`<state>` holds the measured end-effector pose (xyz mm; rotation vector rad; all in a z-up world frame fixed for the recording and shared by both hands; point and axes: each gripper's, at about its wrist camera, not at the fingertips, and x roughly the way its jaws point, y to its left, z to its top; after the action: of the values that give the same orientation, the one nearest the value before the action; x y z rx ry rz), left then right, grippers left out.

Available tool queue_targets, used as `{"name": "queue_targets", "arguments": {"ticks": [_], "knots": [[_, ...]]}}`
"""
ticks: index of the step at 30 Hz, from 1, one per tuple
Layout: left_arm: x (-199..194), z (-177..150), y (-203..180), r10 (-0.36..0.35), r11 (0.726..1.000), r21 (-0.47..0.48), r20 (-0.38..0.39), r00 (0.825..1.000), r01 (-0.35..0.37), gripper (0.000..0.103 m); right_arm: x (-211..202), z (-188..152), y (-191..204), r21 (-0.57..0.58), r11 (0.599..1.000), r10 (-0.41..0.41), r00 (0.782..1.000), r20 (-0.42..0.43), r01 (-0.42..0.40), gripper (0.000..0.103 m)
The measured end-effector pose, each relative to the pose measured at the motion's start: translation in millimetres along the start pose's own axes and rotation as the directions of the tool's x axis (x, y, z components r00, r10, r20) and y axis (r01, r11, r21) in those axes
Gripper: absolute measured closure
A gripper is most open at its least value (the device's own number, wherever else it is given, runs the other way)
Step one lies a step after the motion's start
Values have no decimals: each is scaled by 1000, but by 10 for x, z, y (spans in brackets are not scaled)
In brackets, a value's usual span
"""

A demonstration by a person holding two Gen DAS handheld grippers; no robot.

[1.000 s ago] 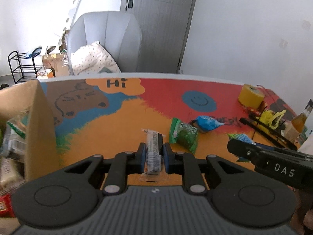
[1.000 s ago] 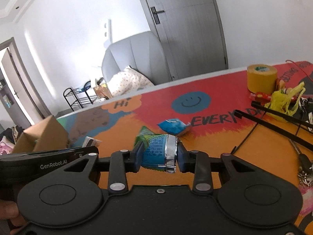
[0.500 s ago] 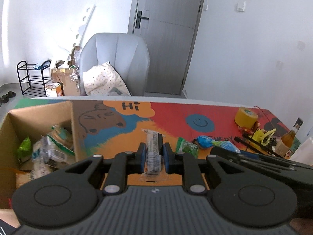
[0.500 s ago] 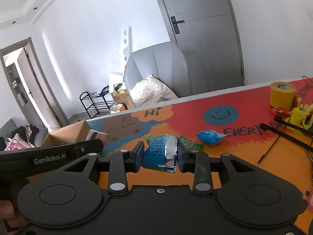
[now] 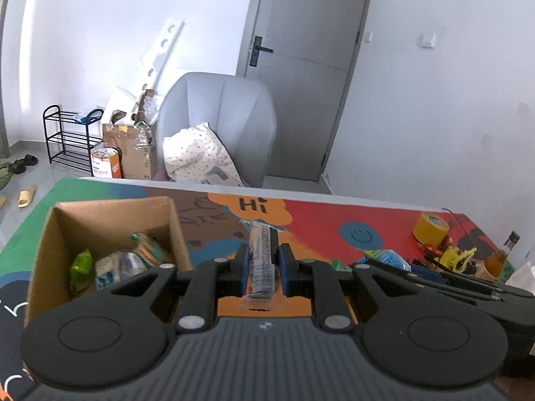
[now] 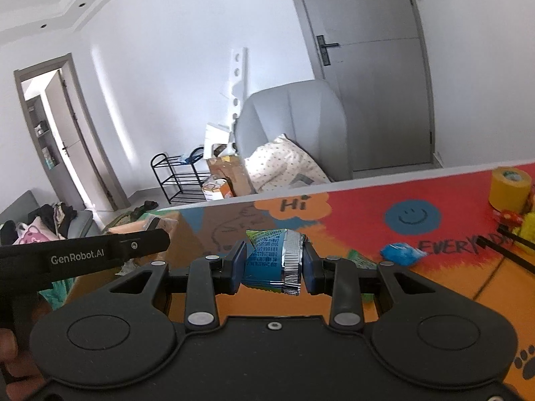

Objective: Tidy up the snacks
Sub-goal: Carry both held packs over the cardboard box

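The box [image 5: 110, 220] stands on the table [image 5: 321, 214] at the left, and several packets [image 5: 130, 262] lie in it. Right of the box, the left gripper [image 5: 263, 262] is above the table with a wrapped bar [image 5: 262, 257] between its jaws. The right gripper [image 6: 273, 262] is beside it on the right, with a packet [image 6: 272, 257] between its jaws. A tape roll [image 5: 430, 233] stands at the far right of the table. Behind the table are a chair [image 5: 230, 123] with a pillow [image 5: 197, 157] on it, and left of it a rack [image 5: 68, 138].

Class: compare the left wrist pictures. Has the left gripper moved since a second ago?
Yes. The left gripper has risen and swung left: the cardboard box, earlier cut off at the edge, now shows its whole open top.
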<state>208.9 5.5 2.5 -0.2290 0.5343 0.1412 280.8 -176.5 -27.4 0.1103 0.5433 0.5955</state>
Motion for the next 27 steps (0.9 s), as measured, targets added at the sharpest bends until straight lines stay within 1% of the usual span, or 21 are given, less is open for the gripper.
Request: {"name": "queue_targets", "arguments": {"ticks": [4, 11, 16, 22, 25, 27], "knots": [[-70, 43, 138, 20, 1000, -17, 17, 1000, -20, 86, 41, 42, 167, -21, 999, 25, 1000, 0, -25, 70], [-187, 89, 490, 74, 996, -59, 33, 997, -72, 86, 157, 93, 495, -69, 995, 78, 997, -9, -79, 70], [-240, 88, 747, 107, 990, -90, 23, 994, -104, 86, 234, 103, 687, -93, 990, 108, 994, -22, -109, 70], [-269, 59, 988, 120, 986, -120, 4, 993, -118, 86, 318, 91, 901, -115, 985, 122, 992, -40, -126, 70], [-279, 44, 1136, 99, 983, -155, -8, 995, -99, 86, 343, 89, 1009, -118, 982, 140, 989, -52, -145, 70], [-291, 18, 1201, 106, 982, -156, -9, 994, -106, 86, 355, 82, 1083, -131, 980, 141, 989, -55, -147, 70]]}}
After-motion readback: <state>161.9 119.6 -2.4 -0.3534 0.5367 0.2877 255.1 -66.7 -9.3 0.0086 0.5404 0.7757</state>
